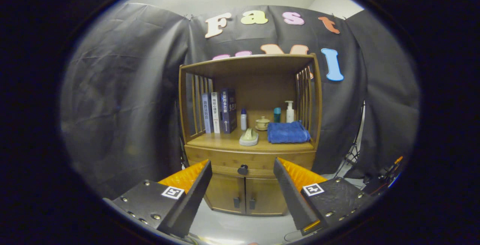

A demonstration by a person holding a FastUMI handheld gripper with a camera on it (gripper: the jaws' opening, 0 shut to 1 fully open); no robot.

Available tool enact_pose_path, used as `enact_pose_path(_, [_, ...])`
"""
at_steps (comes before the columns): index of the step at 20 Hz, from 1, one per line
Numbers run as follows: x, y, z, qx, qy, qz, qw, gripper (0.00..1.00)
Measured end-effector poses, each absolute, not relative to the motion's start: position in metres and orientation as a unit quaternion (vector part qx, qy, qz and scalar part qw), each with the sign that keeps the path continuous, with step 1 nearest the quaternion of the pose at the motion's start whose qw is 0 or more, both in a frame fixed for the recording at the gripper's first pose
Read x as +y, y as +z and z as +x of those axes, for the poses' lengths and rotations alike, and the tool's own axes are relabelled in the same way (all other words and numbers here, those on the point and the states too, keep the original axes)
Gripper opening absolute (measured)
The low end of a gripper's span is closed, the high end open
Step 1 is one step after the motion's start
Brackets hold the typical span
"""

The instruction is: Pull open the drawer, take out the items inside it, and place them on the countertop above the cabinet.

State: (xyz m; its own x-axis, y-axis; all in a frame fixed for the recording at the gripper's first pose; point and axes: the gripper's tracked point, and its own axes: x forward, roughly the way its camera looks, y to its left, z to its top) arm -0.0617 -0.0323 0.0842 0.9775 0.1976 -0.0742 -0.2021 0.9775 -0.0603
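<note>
Both fingers of our tool (242,185) stand spread and empty, framing the drawer knob (242,169) straight ahead, well beyond their tips.

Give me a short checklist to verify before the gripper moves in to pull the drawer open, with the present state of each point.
1. Drawer is closed, ready to pull: ok.
2. Drawer knob is in sight, between the fingers and beyond them: ok.
3. Gripper is open, with its fingers apart: ok.
4. Fingers have reached the knob: not ok, they are short of it.
5. Bare countertop beside the blue towel and the pale dish: ok.
6. Items inside the drawer: cannot tell.
</note>
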Motion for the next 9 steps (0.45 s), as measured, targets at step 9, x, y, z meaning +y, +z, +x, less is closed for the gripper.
enact_pose_path(9, [-0.0381, 0.0872, -0.0623, 0.033, 0.099, -0.022, 0.994, 0.99])
